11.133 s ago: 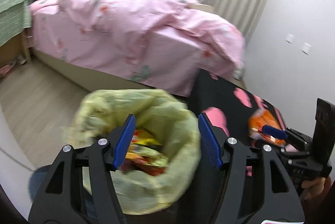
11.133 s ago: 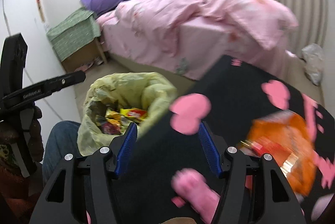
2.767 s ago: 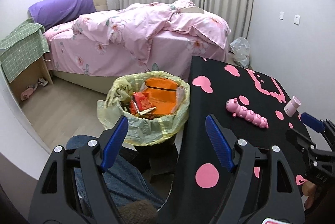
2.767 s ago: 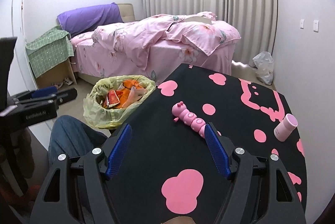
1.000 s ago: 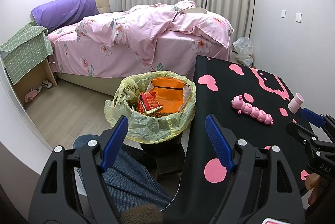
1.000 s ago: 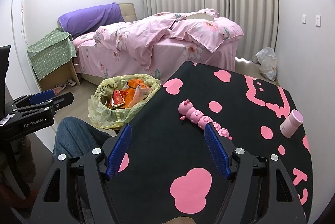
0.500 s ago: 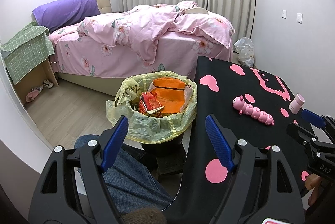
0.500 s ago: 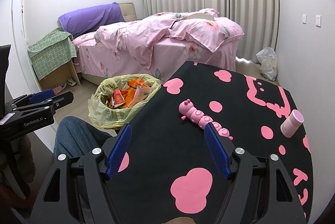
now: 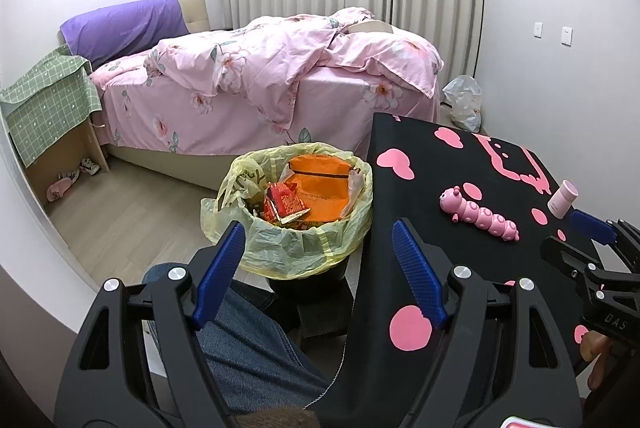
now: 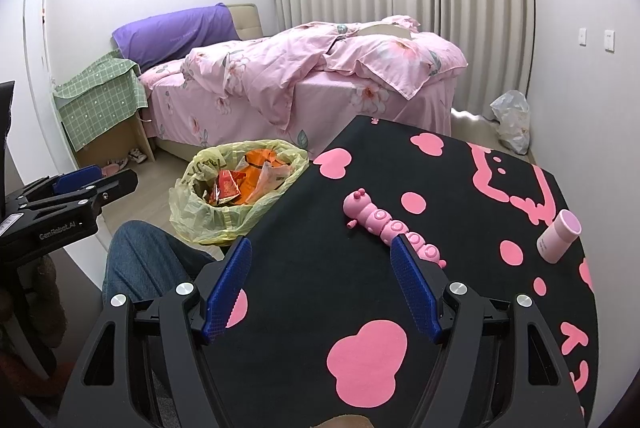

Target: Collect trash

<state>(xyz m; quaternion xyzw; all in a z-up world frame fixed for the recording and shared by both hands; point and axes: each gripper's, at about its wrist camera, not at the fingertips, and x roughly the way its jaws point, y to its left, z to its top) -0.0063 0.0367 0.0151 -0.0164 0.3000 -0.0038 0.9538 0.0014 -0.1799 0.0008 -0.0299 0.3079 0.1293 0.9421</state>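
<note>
Both grippers empty — trash sits in the bin.
The trash bin [image 9: 288, 216] with its yellow liner holds orange wrappers [image 9: 316, 187] beside the black table [image 10: 460, 195]; left gripper [image 9: 318, 264] and right gripper [image 10: 320, 280] gape wide — pink caterpillar toy [image 10: 384, 220] and pink cup [image 10: 558, 236] on top.

Bare tablecloth [image 10: 304, 268] before caterpillar toy [image 10: 390, 224]
</note>
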